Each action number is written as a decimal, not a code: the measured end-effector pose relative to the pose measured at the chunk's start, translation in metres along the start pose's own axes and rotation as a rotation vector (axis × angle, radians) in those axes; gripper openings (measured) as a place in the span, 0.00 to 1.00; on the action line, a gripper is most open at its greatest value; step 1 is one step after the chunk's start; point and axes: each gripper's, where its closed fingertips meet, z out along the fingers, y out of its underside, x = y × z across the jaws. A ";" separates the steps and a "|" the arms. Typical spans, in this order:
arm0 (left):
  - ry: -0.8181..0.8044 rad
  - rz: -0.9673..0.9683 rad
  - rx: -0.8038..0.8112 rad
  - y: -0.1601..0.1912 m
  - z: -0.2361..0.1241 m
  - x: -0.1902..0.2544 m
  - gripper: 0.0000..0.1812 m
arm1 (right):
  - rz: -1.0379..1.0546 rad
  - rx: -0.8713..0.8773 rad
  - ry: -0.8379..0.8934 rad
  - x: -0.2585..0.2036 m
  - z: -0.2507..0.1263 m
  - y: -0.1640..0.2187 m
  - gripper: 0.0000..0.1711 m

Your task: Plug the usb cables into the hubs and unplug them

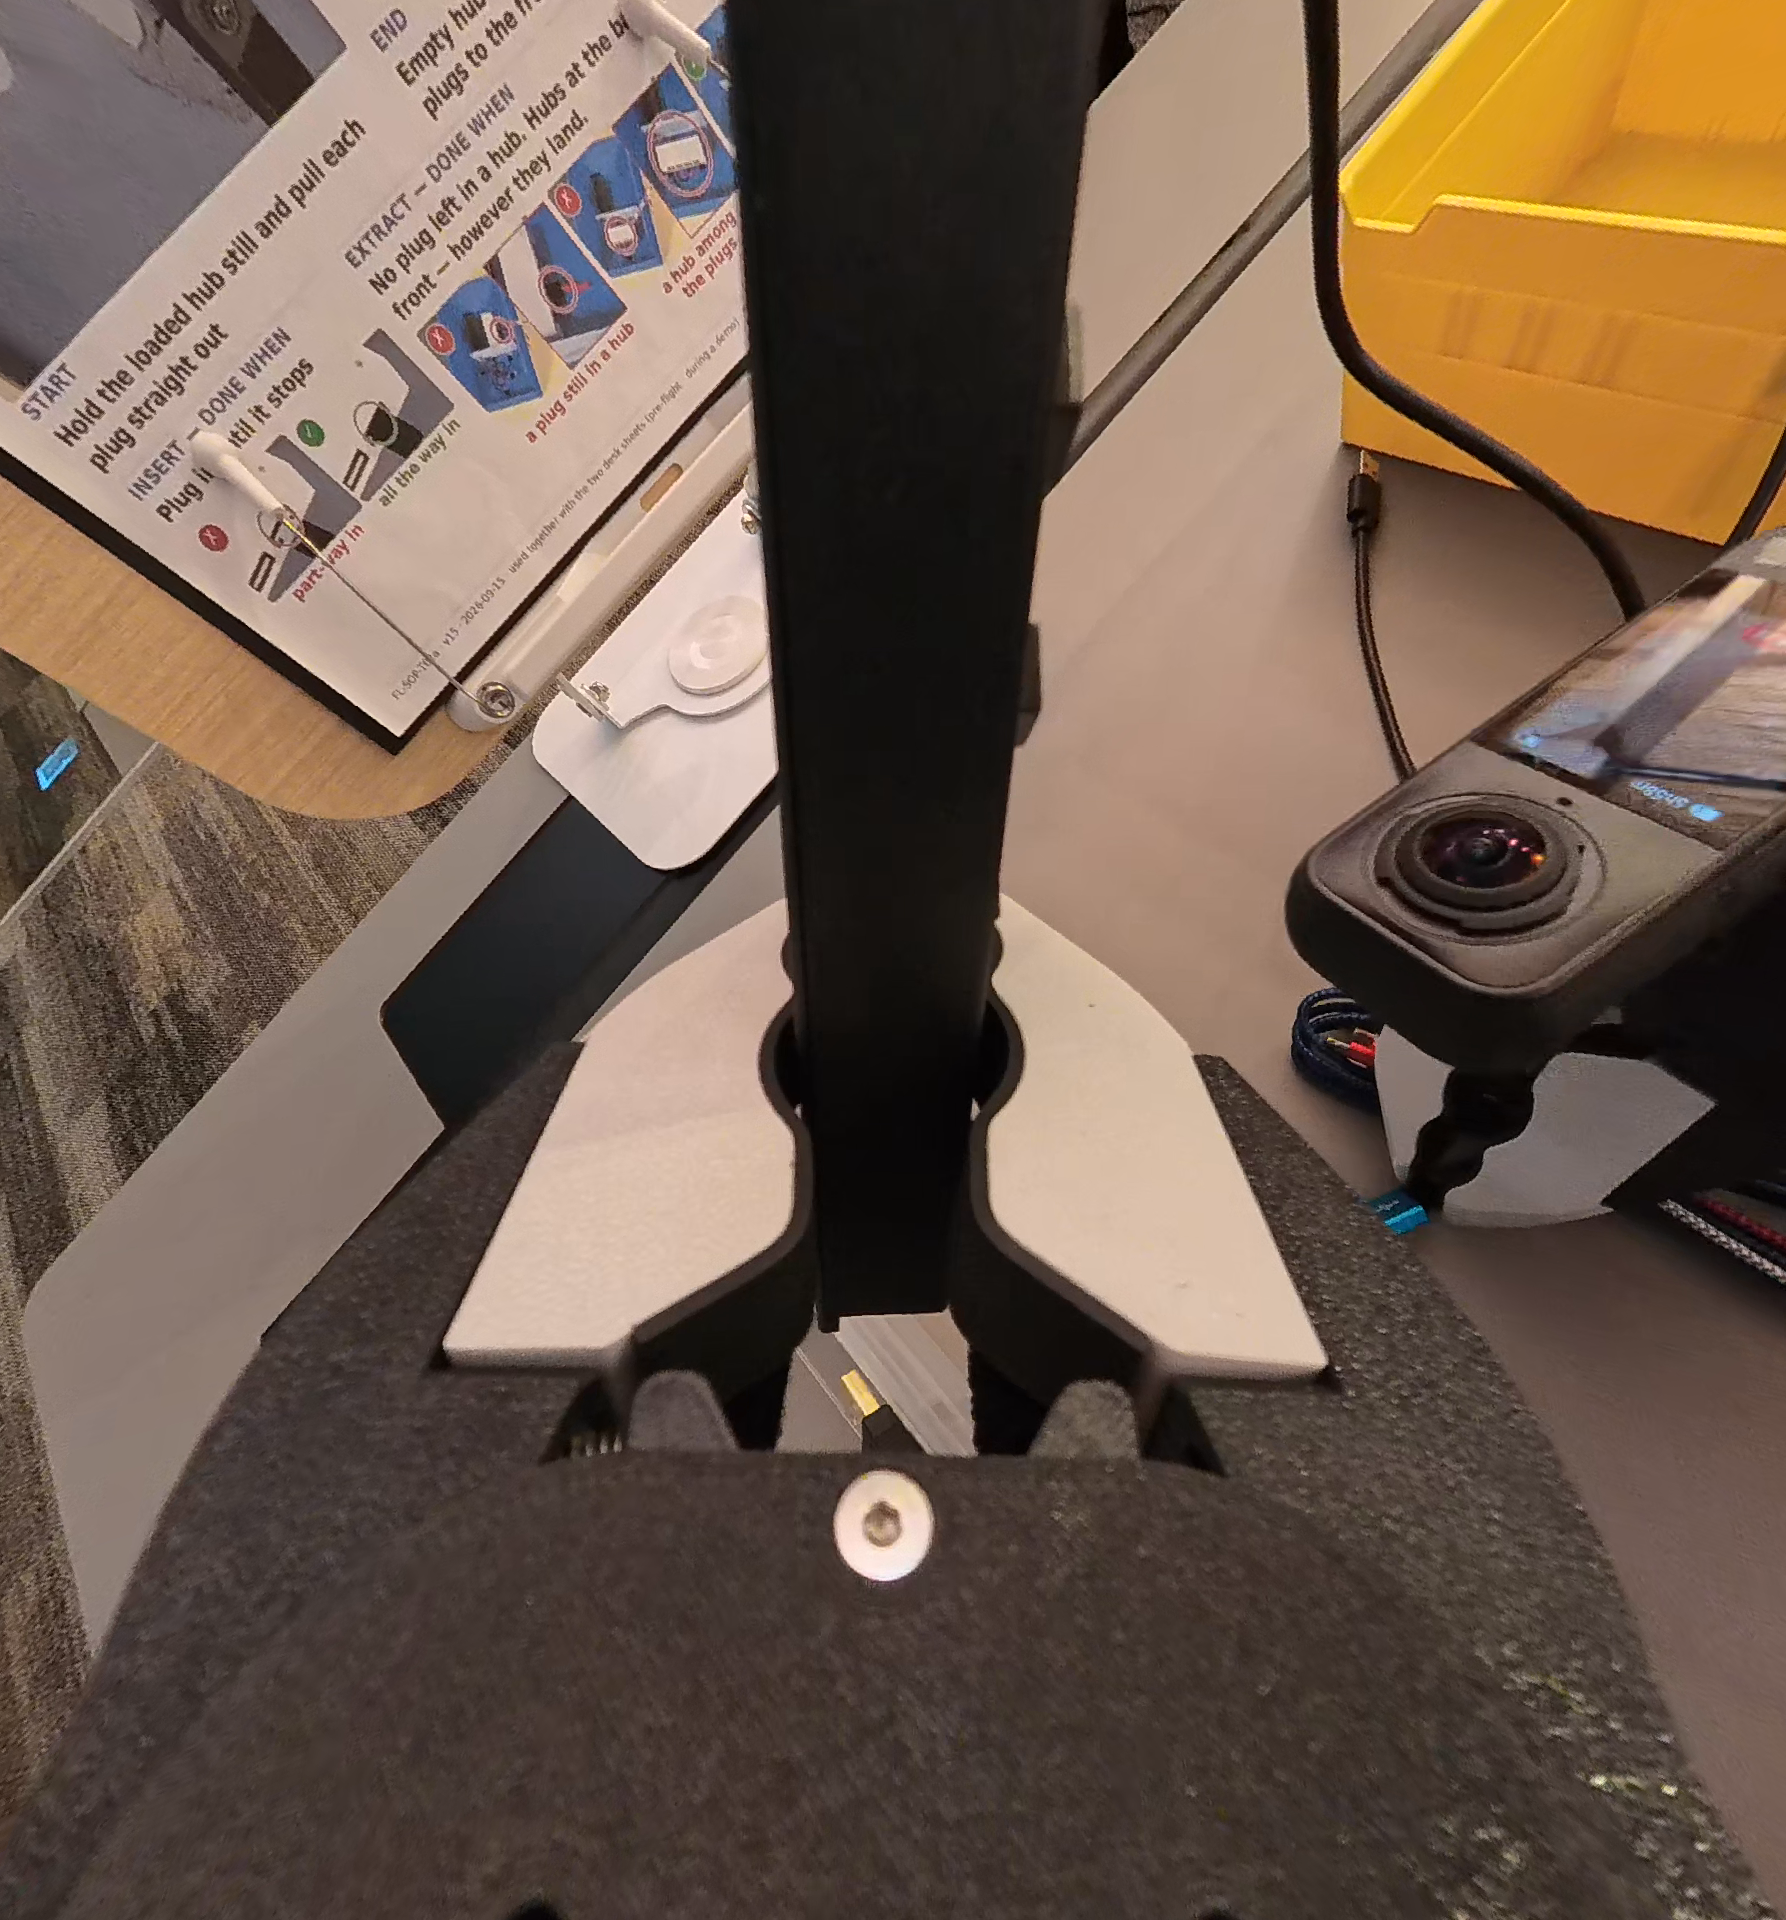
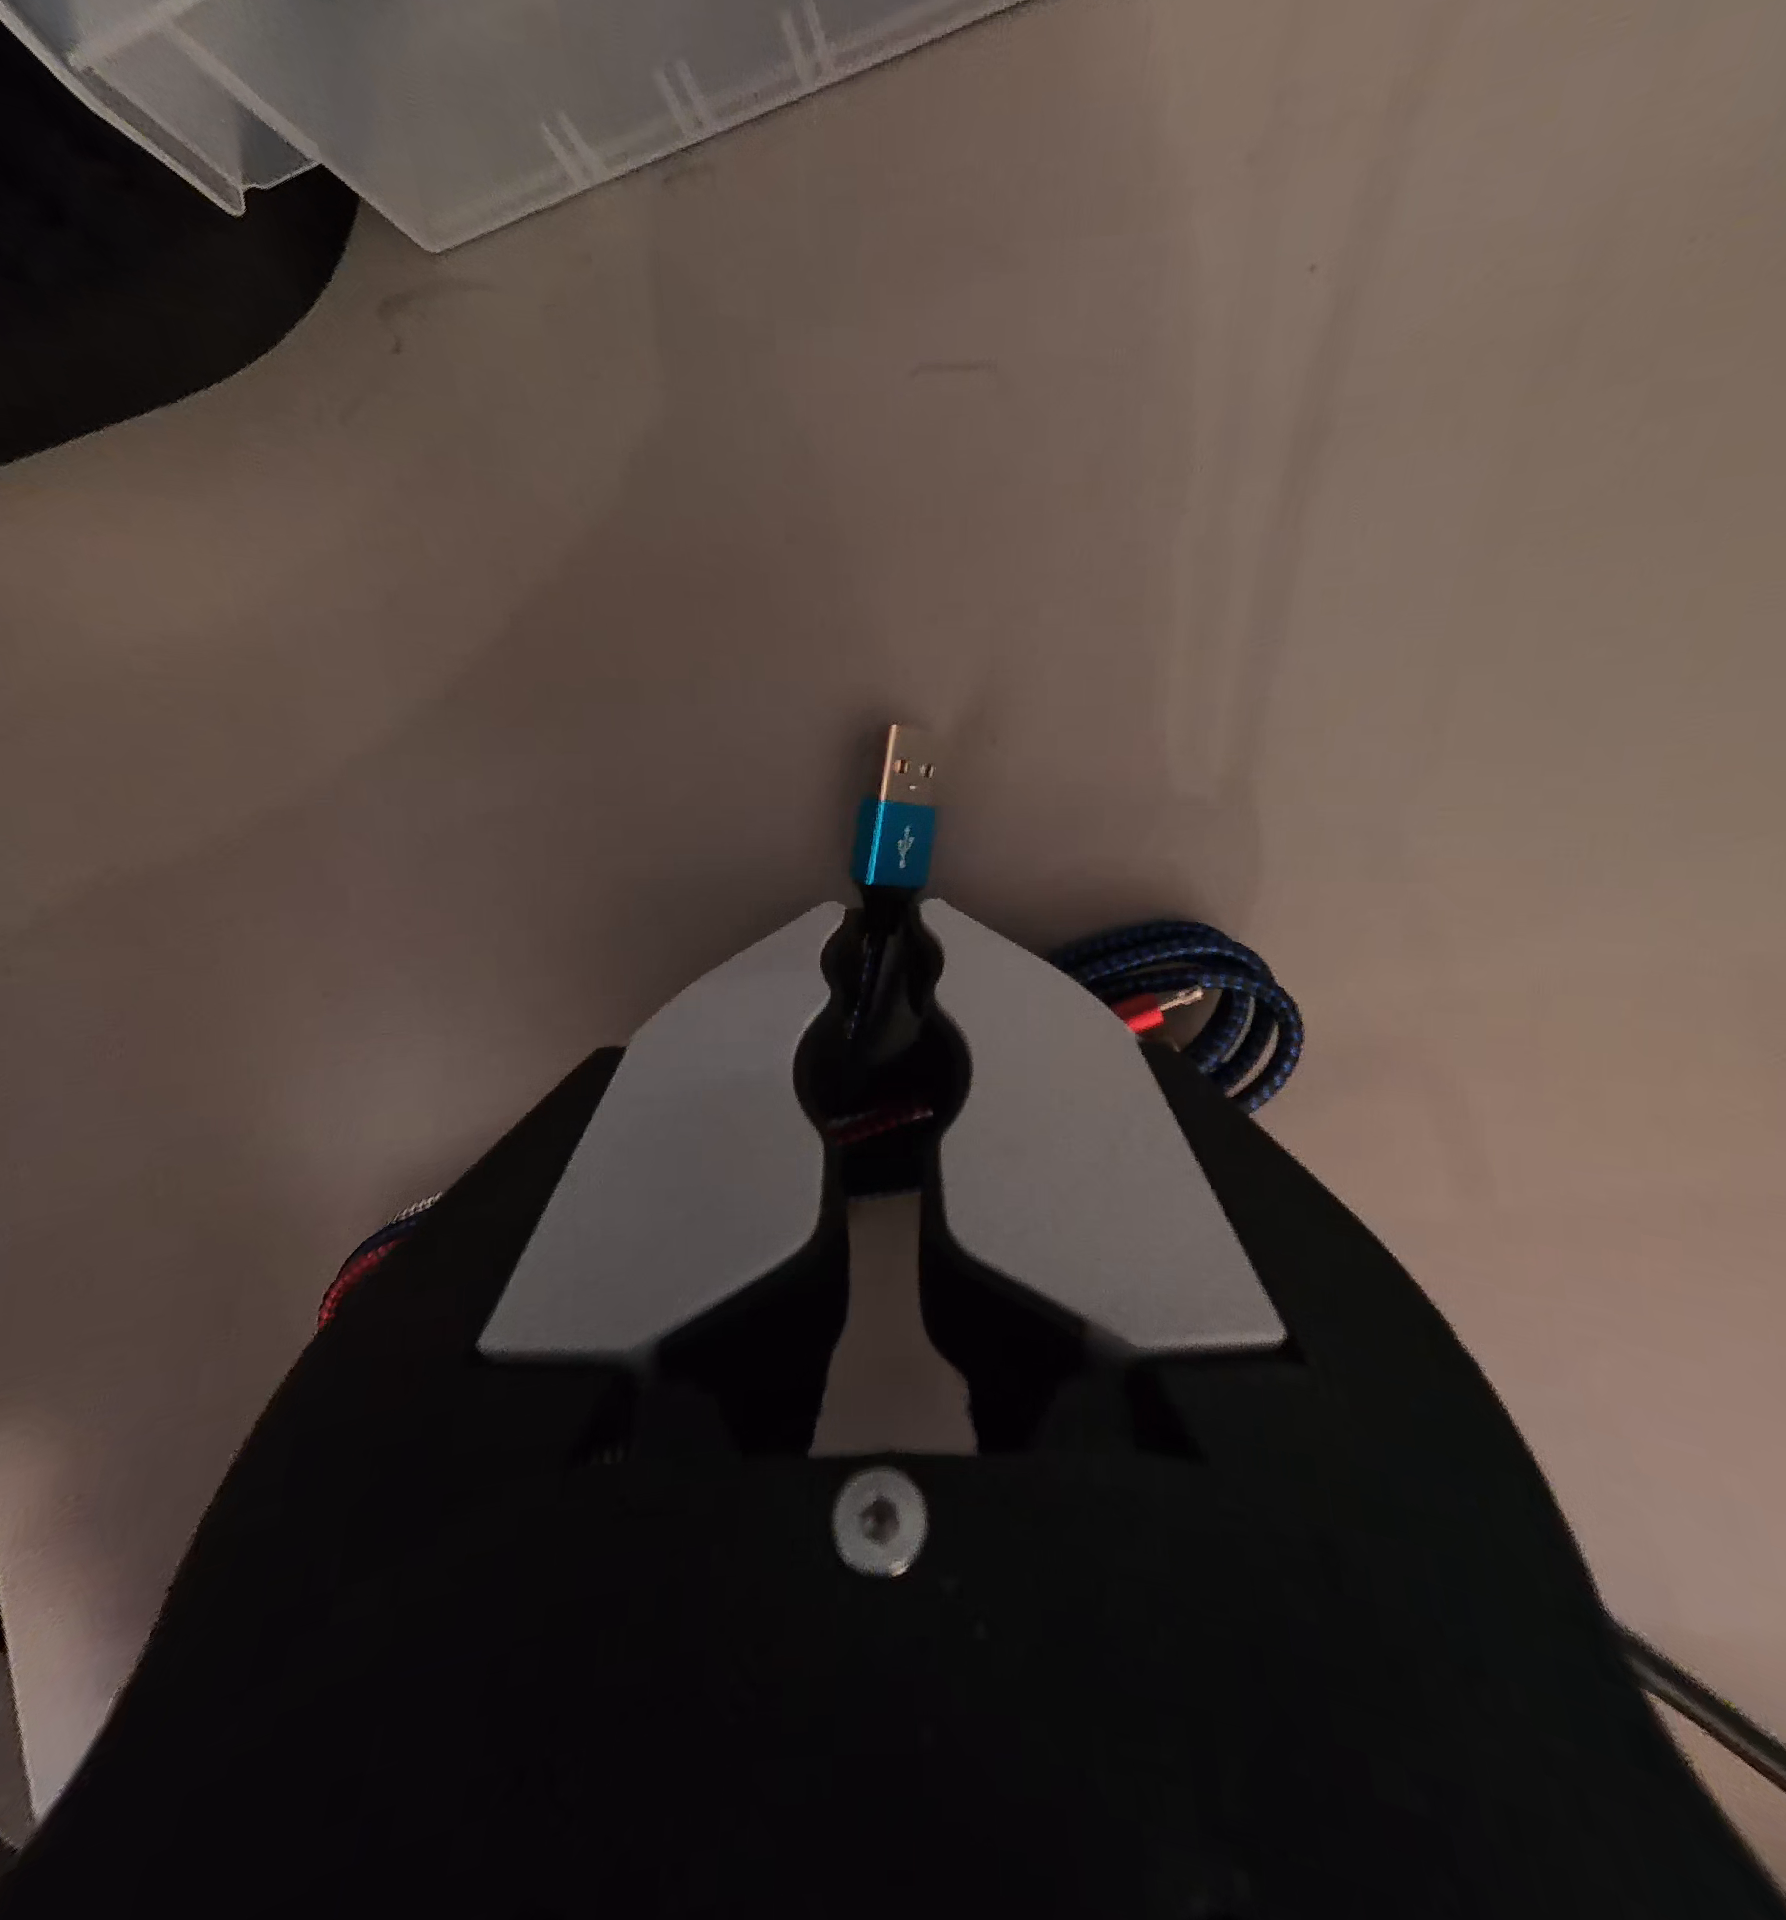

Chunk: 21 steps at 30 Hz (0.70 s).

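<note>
Right wrist view: right tongs (image 2: pixel 881 914) clamp the blue plug (image 2: pixel 894 844), pointing straight ahead; left tongs (image 1: pixel 884 1049) clamp the hub (image 1: pixel 899 665) lengthwise.

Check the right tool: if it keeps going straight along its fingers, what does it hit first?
Likely nothing soon. The right tool, shut on the blue USB plug, points over bare grey tabletop. The clear plastic bin sits far ahead and left of the line; depth is hard to judge.

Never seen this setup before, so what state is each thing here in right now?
Left gripper: shut on the black hub.
Black hub: held, no plug seen in it.
Right gripper: shut on the blue-plug cable.
Blue plug: unplugged, pointing forward.
Yellow bin: looks empty.
</note>
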 end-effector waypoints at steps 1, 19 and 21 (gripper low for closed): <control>-0.001 0.000 0.000 0.000 0.000 0.000 0.14 | -0.001 -0.001 -0.001 0.000 0.000 0.000 0.06; -0.002 0.008 -0.003 0.000 0.000 0.001 0.14 | 0.060 -0.043 -0.055 0.000 0.001 0.001 0.05; -0.003 0.012 -0.004 0.000 0.000 0.001 0.14 | 0.041 -0.044 -0.057 -0.001 0.001 0.001 0.05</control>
